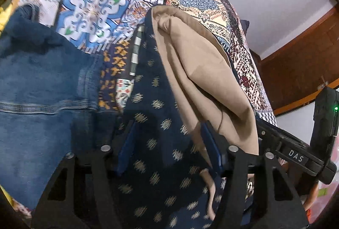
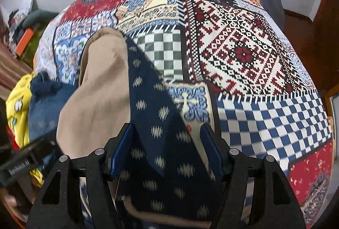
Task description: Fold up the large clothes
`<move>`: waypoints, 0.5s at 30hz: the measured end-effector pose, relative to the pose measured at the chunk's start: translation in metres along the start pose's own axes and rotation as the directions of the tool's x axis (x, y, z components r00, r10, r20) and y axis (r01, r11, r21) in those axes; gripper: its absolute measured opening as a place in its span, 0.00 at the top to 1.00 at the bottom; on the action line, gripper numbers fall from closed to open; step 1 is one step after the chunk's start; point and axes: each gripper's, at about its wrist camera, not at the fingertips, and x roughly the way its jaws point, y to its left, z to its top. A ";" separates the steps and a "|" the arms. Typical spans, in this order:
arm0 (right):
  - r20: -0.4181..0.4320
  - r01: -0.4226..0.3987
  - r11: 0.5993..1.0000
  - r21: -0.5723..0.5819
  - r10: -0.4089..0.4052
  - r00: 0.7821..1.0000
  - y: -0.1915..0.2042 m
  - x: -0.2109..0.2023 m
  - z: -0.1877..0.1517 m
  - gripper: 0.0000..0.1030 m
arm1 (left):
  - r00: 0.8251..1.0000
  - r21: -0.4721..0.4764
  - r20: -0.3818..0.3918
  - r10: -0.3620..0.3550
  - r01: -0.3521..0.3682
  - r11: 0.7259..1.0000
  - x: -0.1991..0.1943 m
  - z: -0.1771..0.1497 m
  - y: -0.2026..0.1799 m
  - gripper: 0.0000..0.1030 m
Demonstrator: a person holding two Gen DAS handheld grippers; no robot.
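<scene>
A navy garment with pale woven dots (image 1: 152, 102) and a tan lining (image 1: 201, 70) lies rumpled on the patchwork bedspread (image 1: 95, 6). My left gripper (image 1: 167, 125) points down at it. Its jaws stand apart with the navy cloth running between them, and the blue pad faces show bare. In the right wrist view the same garment (image 2: 148, 106) passes between the jaws of my right gripper (image 2: 167, 126). A strip of bedspread (image 2: 243, 49) shows between the cloth and the right-hand pad. Tan lining (image 2: 99, 91) bulges to the left. The two grippers are close side by side.
Blue jeans (image 1: 42, 85) lie left of the garment, partly over a yellow cloth (image 2: 17, 102). The right tool's black body (image 1: 296, 157) sits just right of the left gripper. Dark wooden furniture (image 1: 307, 55) and a white wall stand beyond the bed. Clutter with an orange box (image 2: 23, 38) lies at far left.
</scene>
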 end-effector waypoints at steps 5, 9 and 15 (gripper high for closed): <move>0.007 -0.001 1.000 0.028 0.001 1.000 0.002 0.002 0.004 0.39 | 0.996 0.036 0.041 0.077 -0.079 0.996 0.011 -0.003 -0.004 0.57; -0.011 0.034 0.999 -0.010 -0.034 0.999 0.012 0.009 0.008 0.37 | 0.996 0.018 0.059 0.064 -0.065 0.998 0.008 -0.005 0.000 0.76; 0.032 0.095 0.987 -0.128 -0.092 0.995 0.023 0.008 0.007 0.60 | 0.988 0.121 0.081 0.129 -0.138 0.983 -0.006 -0.010 -0.017 0.93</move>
